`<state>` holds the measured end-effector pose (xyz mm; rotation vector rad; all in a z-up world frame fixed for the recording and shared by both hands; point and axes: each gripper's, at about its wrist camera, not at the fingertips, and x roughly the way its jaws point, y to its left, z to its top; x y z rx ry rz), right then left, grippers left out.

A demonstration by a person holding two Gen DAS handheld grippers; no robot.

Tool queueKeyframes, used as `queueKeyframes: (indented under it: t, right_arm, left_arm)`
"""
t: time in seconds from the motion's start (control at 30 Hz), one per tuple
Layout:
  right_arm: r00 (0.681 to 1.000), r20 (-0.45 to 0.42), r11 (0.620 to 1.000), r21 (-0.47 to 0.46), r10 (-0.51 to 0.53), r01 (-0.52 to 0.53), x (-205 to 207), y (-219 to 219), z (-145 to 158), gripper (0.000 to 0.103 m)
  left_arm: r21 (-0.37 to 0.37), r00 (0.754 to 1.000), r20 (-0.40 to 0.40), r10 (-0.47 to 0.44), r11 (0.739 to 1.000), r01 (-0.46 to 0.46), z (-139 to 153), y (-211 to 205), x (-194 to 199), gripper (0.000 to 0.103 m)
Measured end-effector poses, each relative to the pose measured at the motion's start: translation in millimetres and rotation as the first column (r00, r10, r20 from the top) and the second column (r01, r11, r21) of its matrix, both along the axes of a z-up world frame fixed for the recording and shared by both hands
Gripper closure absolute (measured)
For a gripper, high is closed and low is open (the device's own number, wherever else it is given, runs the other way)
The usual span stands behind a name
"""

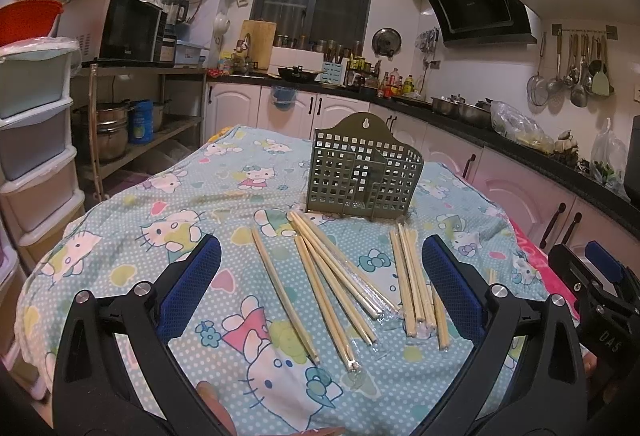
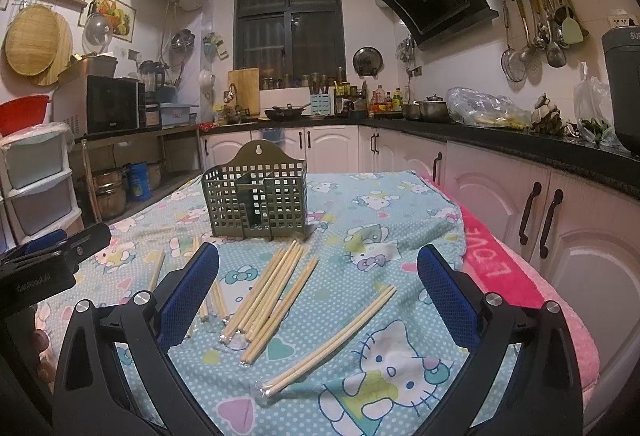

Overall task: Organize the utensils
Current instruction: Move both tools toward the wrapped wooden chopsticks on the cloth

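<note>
Several wooden chopsticks (image 1: 332, 276) lie in loose bundles on a Hello Kitty cloth; some are in clear sleeves. They also show in the right wrist view (image 2: 276, 288), with one sleeved pair (image 2: 332, 344) lying nearer. A green perforated utensil holder (image 1: 362, 172) stands upright behind them and looks empty; it also shows in the right wrist view (image 2: 256, 196). My left gripper (image 1: 320, 276) is open above the chopsticks, holding nothing. My right gripper (image 2: 318, 280) is open and empty over the chopsticks. Each gripper appears at the edge of the other's view.
The cloth-covered table (image 1: 160, 204) drops off at the left and far edges. A pink towel (image 2: 512, 276) lies along its right side. White cabinets and a dark counter (image 2: 520, 144) run close on the right. Plastic drawers (image 1: 32, 140) stand at the left.
</note>
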<state>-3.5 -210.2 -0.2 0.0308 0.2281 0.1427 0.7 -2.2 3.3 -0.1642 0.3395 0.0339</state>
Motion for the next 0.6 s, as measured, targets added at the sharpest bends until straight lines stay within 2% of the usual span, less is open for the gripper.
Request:
queueKeyframes:
  t: [0.6]
  right_arm:
    - [1.0,-0.023,1.0,-0.01,0.015,-0.015,6,11,-6,0.006]
  left_arm:
    - [-0.005,1.0,-0.01,0.005,1.0,-0.005,-1,5,0,0.011]
